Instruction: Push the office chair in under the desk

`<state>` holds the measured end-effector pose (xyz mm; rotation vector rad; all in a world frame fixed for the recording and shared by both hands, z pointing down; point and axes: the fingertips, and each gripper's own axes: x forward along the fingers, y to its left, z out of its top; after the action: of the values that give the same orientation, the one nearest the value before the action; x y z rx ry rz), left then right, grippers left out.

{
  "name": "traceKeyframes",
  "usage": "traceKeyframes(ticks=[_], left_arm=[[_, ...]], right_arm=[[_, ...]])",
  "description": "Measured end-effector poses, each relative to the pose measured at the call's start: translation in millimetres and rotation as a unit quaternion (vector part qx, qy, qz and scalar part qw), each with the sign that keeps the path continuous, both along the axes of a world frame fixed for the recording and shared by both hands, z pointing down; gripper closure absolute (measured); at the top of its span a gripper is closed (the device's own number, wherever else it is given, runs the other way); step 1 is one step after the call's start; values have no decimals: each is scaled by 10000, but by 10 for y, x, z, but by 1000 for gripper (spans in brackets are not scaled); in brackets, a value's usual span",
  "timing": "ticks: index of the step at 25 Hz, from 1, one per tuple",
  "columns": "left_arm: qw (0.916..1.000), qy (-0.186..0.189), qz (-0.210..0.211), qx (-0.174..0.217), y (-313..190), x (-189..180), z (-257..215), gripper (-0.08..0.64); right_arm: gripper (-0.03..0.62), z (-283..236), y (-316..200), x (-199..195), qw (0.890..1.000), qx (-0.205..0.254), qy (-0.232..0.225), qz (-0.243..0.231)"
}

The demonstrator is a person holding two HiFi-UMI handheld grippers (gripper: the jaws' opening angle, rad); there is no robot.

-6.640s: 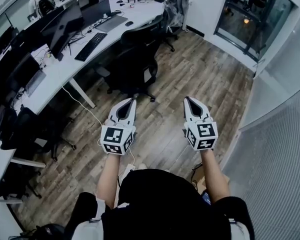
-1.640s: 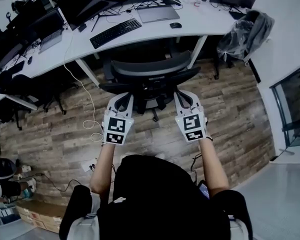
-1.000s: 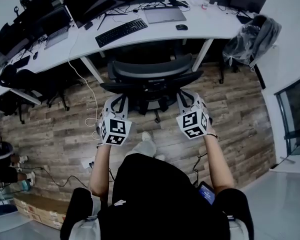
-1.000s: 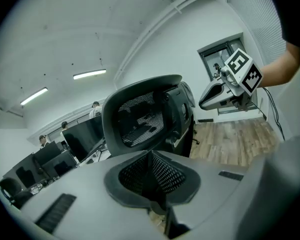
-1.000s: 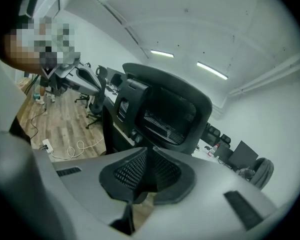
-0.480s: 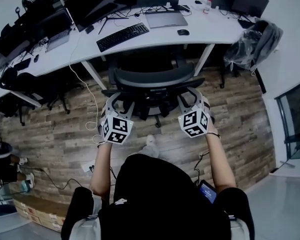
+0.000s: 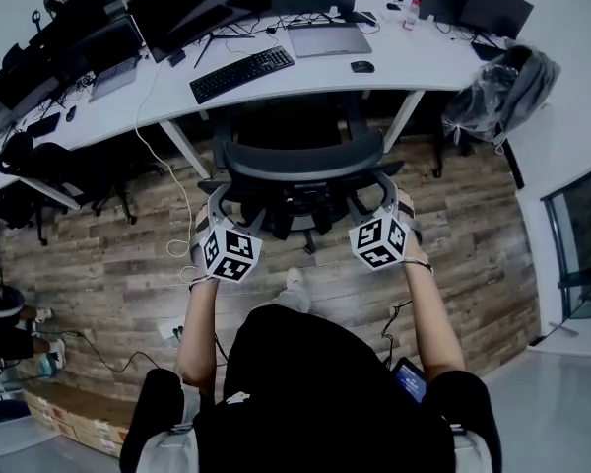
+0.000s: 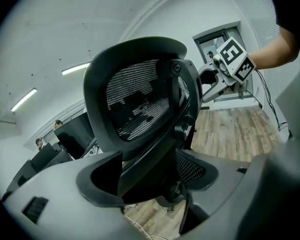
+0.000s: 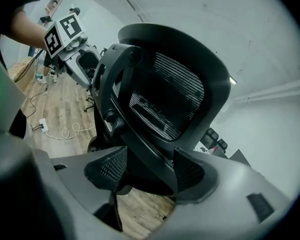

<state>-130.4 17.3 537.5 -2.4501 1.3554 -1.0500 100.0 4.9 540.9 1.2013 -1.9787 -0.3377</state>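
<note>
Office chair (image 7: 300,161): its backrest frame stands between the spread fingers (image 8: 97,181) of the left gripper (image 7: 227,203), which have just been opening, pads clear of it; the right gripper (image 7: 374,195) fingers (image 9: 102,171) have likewise just been opening and straddle the frame's other side without pressing; the chair stands on the wood floor (image 7: 453,225), its seat in under the near edge of the white surface (image 7: 404,62), below the keyboard (image 7: 241,74) and laptop (image 7: 325,39).

Grippers, two: left gripper (image 7: 234,205), right gripper (image 7: 374,193). Chair (image 7: 300,161) between them, one. Black keyboard (image 7: 241,74), one. Grey laptop (image 7: 325,39), one. Mouse (image 7: 362,66), one.
</note>
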Motion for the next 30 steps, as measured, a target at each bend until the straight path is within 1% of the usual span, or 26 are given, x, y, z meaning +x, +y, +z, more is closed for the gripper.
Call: traceKeyframes(ticks=[8, 11, 13, 21, 30], left_arm=[[9999, -114, -53, -22, -161, 19, 66, 225], [9997, -219, -62, -53, -237, 43, 114, 225], [9996, -266, -64, -42, -287, 38, 136, 225], [9997, -158, -15, 163, -361, 40, 158, 227], [9997, -144, 36, 183, -427, 10, 149, 227]], right_arm=[[310, 22, -178, 27, 9999, 89, 125, -10], [307, 34, -241, 20, 9997, 104, 202, -87], [307, 38, -268, 14, 9998, 71, 140, -156], [305, 95, -332, 16, 9987, -194, -105, -456], [305, 87, -402, 4, 9982, -159, -172, -550]])
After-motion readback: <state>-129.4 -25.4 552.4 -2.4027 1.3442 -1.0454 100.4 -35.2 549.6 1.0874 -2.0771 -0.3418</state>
